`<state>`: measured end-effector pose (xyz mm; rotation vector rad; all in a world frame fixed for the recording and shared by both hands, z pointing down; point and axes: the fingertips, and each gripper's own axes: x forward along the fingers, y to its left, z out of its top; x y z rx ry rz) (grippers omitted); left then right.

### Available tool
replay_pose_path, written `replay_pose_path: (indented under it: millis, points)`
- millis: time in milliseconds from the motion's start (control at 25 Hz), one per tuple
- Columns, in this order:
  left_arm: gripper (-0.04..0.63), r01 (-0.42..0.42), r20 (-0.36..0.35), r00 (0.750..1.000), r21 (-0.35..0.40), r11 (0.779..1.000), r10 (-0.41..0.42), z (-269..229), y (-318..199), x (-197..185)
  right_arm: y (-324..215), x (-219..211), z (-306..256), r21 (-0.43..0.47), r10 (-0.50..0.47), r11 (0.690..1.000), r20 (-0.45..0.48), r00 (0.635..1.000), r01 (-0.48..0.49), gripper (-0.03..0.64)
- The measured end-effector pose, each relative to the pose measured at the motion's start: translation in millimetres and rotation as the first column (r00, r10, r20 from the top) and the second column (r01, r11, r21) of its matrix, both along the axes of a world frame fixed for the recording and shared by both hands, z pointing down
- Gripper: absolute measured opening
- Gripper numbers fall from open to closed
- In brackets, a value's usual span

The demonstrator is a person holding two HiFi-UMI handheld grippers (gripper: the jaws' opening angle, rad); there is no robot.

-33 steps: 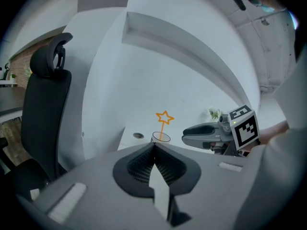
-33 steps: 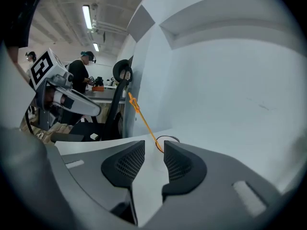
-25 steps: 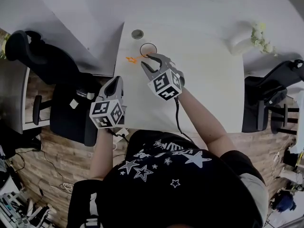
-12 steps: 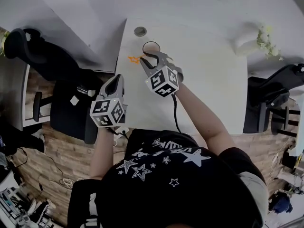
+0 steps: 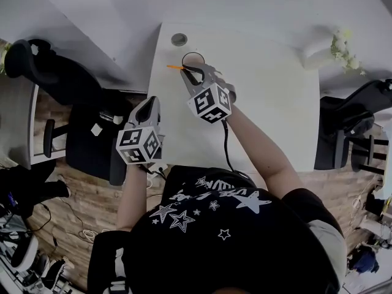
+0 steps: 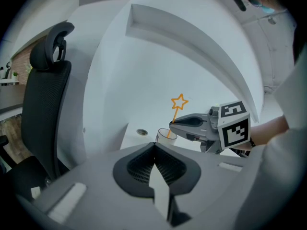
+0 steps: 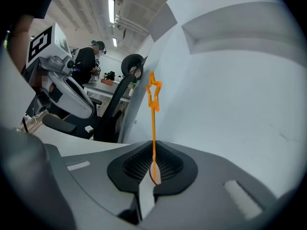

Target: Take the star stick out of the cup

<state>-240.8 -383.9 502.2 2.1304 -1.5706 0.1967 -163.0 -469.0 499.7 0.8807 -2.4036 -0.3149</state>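
Closing tool (image 7: 152, 153) round one star stick (image 7: 153, 121)

1. No words or numbers are showing clearly enough to read.
2. Square black-and-white markers are showing on each cube: left gripper (image 5: 151, 103), right gripper (image 5: 191, 75).
3. Behind both grippers, lettering on the shirt (image 5: 245, 237) is showing too blurred to read.

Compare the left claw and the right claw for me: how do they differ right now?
The right claw is closing on the star stick, whose stem stands between its jaws; the left claw is shut on nothing. The right claw reaches to the cup; the left claw hangs well short of it. Both share the same grey two-jaw build.
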Motion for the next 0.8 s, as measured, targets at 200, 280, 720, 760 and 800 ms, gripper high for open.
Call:
replay_pose_path:
  millis: [200, 280, 720, 760, 800]
  points:
    - [0.003, 0.001, 0.009, 1.000, 0.008, 1.000, -0.001, -5, 3, 3, 2, 8, -13, 0.022, 0.006, 1.000, 0.025, 1.000, -0.006, 0.032]
    - [0.003, 0.003, 0.013, 1.000, 0.016, 1.000, -0.004, -9, 6, 5, 5, 12, -21, 0.032, 0.007, 0.999, 0.038, 0.999, -0.008, 0.032]
    - [0.003, 0.001, 0.040, 0.999, 0.073, 0.997, -0.003, -45, 40, 37, 33, 53, -90, 0.088, 0.033, 0.995, 0.211, 0.977, -0.053, 0.032]
    - [0.003, -0.002, 0.042, 0.999, 0.079, 0.997, -0.002, -48, 43, 41, 35, 58, -97, 0.095, 0.037, 0.994, 0.229, 0.973, -0.061, 0.032]
    - [0.003, -0.004, 0.044, 0.999, 0.085, 0.996, 0.000, -51, 47, 44, 39, 62, -104, 0.100, 0.043, 0.993, 0.245, 0.968, -0.069, 0.032]
